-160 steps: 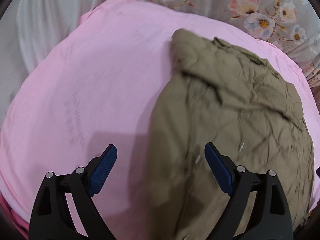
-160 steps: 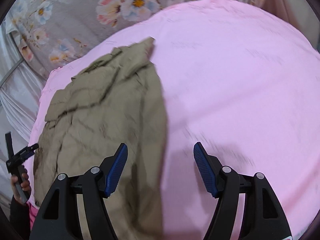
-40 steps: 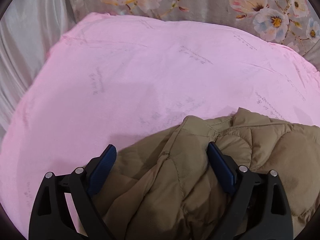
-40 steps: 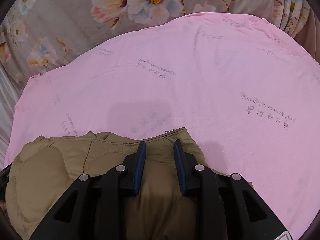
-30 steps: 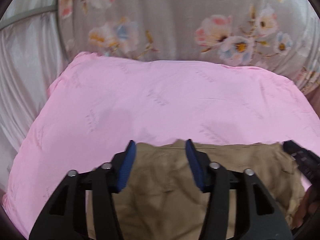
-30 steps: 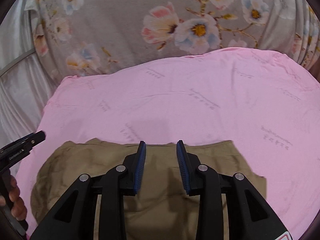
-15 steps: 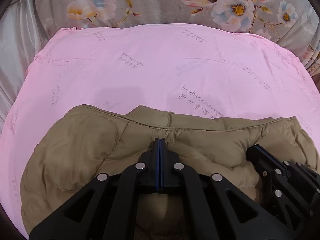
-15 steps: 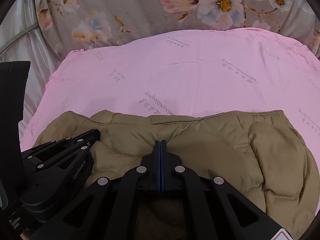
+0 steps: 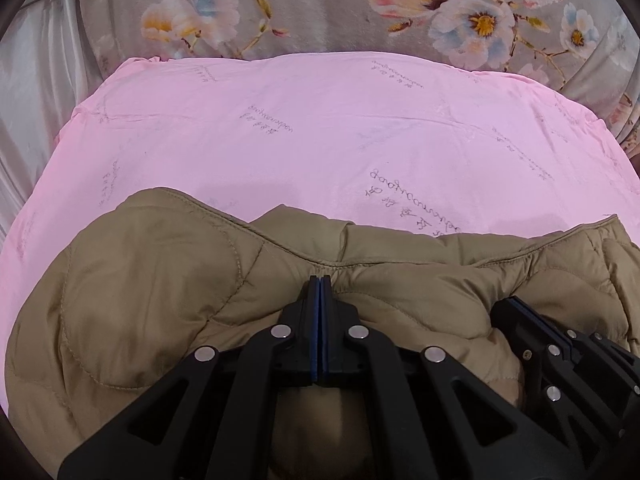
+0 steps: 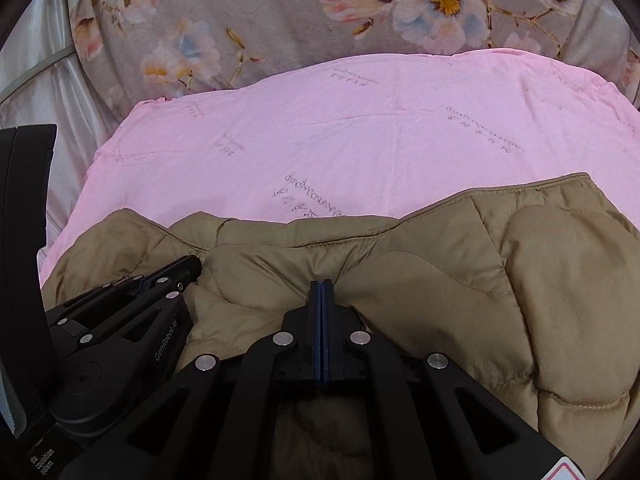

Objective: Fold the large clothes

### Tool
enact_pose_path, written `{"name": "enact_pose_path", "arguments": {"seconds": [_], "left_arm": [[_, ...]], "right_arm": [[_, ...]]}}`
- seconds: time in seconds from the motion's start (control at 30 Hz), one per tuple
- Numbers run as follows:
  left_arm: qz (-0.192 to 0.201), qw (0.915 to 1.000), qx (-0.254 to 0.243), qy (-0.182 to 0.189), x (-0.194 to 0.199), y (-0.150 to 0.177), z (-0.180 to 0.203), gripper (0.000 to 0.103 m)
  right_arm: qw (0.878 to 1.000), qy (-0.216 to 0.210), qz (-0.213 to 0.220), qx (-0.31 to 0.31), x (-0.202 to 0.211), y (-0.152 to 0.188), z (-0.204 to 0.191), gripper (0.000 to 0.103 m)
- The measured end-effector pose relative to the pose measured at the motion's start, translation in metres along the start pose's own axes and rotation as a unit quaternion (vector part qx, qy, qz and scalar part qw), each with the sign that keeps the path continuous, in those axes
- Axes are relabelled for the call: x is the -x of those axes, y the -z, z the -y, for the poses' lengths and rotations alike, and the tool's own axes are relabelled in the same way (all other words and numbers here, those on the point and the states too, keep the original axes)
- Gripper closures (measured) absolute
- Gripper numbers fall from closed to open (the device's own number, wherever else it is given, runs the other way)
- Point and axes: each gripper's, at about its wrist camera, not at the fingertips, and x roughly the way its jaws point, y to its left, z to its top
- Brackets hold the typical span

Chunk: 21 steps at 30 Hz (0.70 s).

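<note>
Slippage was the main risk: each gripper had pinched only a thin ridge of the puffy olive-brown quilted jacket (image 9: 152, 280) near its far seam, and the smooth, slick-looking shell could probably slide out if the garment was lifted or swung quickly. The left gripper (image 9: 320, 280) had its jaws pressed fully together on the fabric, and the right gripper (image 10: 322, 284) likewise. The two stood close beside each other, so the jacket's outer parts hung unsupported and might sag or bunch, spoiling an even fold.

The jacket lay in a rumpled heap at the near edge of the pink sheet with faint printed script (image 9: 320, 128), which looked smooth and mostly bare beyond it. Whether this covered a bed or a table could not be told. Behind it hung a grey floral curtain (image 10: 280, 12), with pale shiny drapery (image 9: 36, 92) at the left.
</note>
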Motion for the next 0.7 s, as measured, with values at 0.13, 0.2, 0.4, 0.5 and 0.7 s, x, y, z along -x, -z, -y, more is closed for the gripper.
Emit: {"name": "enact_pose_path", "arguments": {"seconds": [0.13,0.2,0.4,0.5,0.7], "left_arm": [[-0.001,1.0,-0.001,0.0,0.0003,-0.0002,-0.0011,0.103],[-0.001,1.0,-0.001,0.0,0.0002,-0.0003,-0.0011,0.103],[-0.002,1.0,-0.003,-0.002,-0.0002,-0.0003,-0.0012,0.103],[-0.002,1.0,-0.004,-0.003,-0.0003,-0.0001,-0.0011,0.103],[-0.001,1.0,-0.005,-0.004,-0.0017,-0.0015,-0.0039,0.103]], "right_arm": [[1.0,-0.003,0.0,-0.002,-0.0007,0.0002,0.001,0.103],[1.0,-0.004,0.0,-0.003,-0.0013,0.0003,0.0015,0.103],[1.0,-0.006,-0.001,-0.005,-0.0016,0.0004,0.0027,0.103],[1.0,-0.007,-0.001,-0.005,-0.0015,0.0005,0.0032,0.103],[1.0,-0.011,-0.001,-0.008,-0.003,0.0007,0.0046,0.103]]}}
